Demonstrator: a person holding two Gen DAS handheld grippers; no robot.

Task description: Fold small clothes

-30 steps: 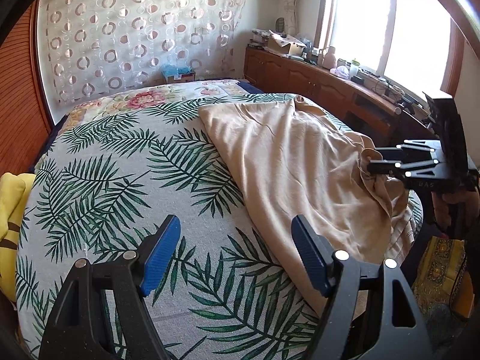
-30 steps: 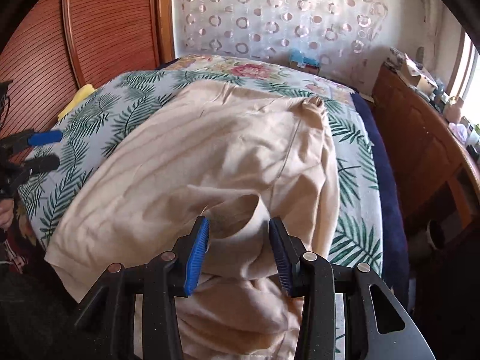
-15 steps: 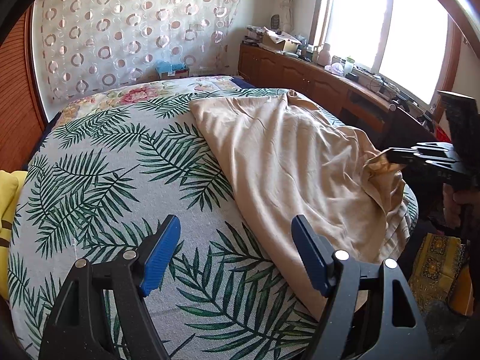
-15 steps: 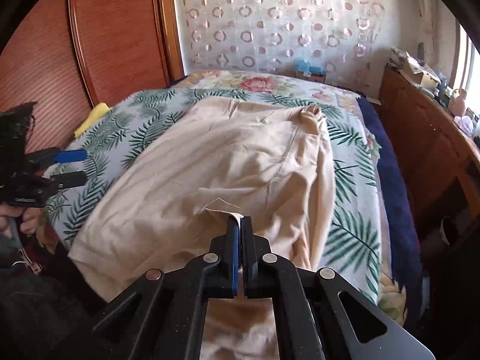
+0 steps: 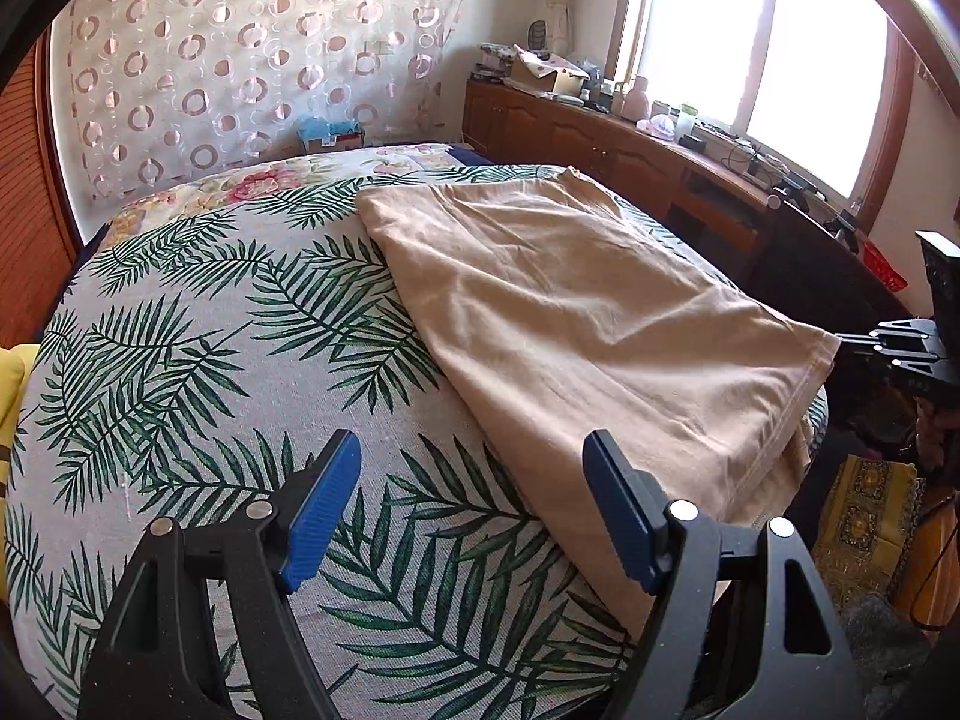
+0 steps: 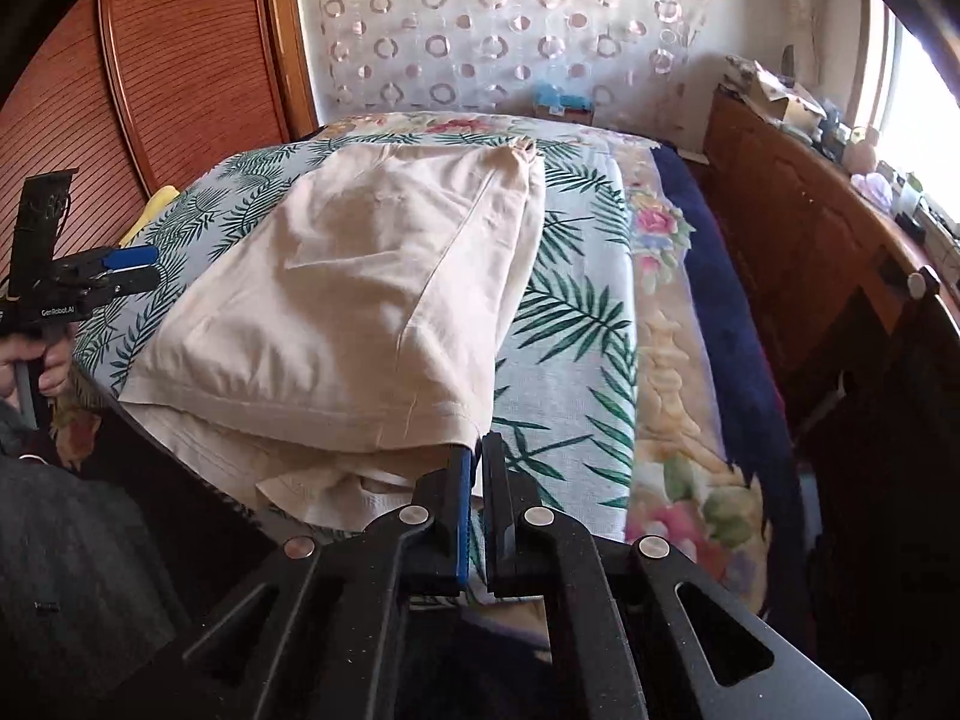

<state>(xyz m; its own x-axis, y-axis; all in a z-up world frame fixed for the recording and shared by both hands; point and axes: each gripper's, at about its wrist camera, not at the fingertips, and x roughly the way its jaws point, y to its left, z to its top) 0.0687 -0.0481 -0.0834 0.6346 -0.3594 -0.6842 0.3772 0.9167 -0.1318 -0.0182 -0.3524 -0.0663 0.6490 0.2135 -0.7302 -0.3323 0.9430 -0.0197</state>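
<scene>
Beige cotton, a soft garment spread on the palm-leaf printed bed cover, is the thing the task turns on. It lies with its long axis running away from both pairs of fingers toward the far end of the bed, where a gathered end sits near the floral strip. Its near hem hangs a little over the bed edge.

The right gripper has its blue-padded fingers pressed together on the near right corner of the hem, and the cloth runs straight ahead and to the left of them. Seen from the left wrist camera, that same corner is drawn out to a point where the right gripper pinches it.

The left gripper hovers with its fingers wide apart and holds nothing. The garment's long left edge runs ahead and to the right of these fingers, and the right-hand finger overlaps that edge in the picture, though contact cannot be judged. The near left corner of the hem lies closer to the left gripper than to the right one, which is already occupied.

As a judgement, the coming move depends on this: the free corner sits to the right of, and somewhat below, the left fingers, so they would need to shift that way and close on it before the hem can be lifted as one straight edge and carried along the long axis toward the far end.
</scene>
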